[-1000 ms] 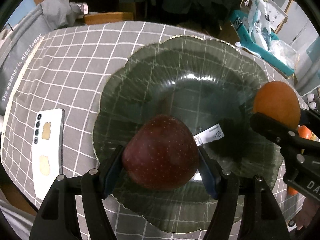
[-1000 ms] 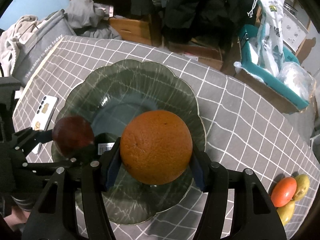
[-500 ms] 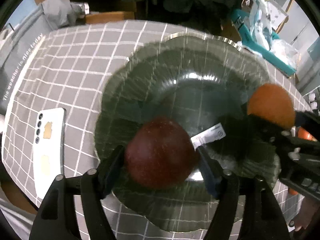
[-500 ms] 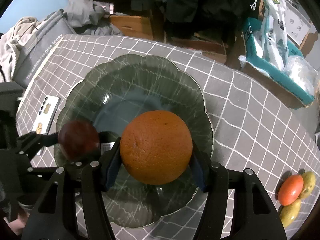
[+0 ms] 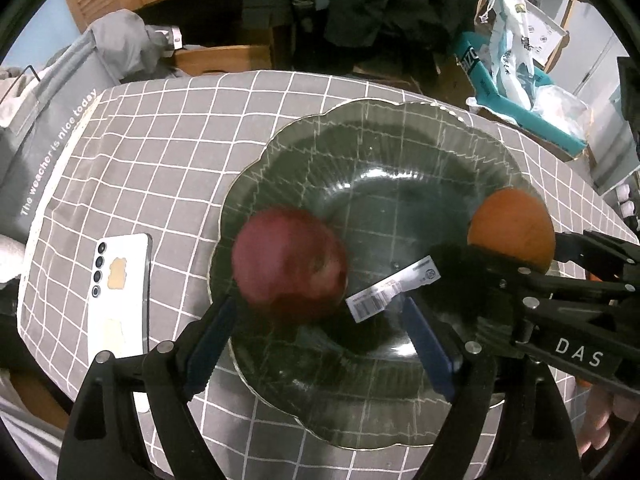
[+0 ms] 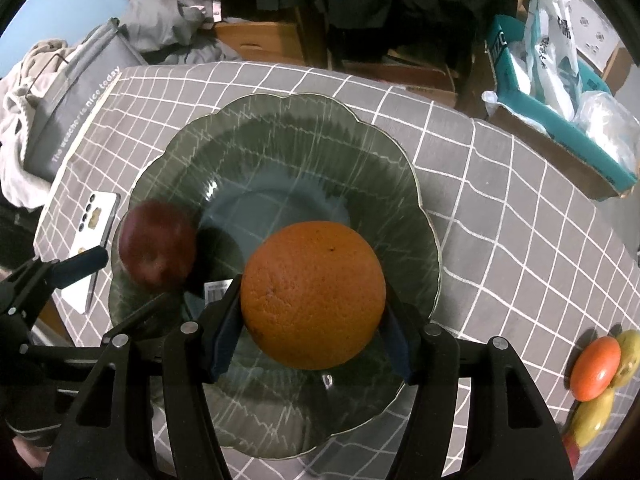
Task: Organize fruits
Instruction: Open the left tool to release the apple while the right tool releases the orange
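A dark green scalloped glass plate [image 5: 384, 148] [image 6: 288, 136] sits on the grey checked tablecloth. A dark red apple [image 5: 290, 258] [image 6: 157, 245] lies, motion-blurred, on the plate's left side, ahead of my open left gripper [image 5: 318, 332] and free of its blue pads. My right gripper [image 6: 310, 326] is shut on a large orange [image 6: 314, 294] [image 5: 512, 226] and holds it over the plate's near right part. A white barcode label [image 5: 394, 288] lies on the plate between the two fruits.
A white phone [image 5: 118, 292] lies on the cloth left of the plate. Small orange and yellow fruits [image 6: 596, 368] lie at the table's right edge. A grey bag [image 6: 76, 104] hangs at the left; boxes and plastic bags [image 6: 560, 92] stand beyond the table.
My left gripper opened and let go of the apple, which now rolls on the plate's left side. The left gripper drew back. The right gripper still holds the orange.
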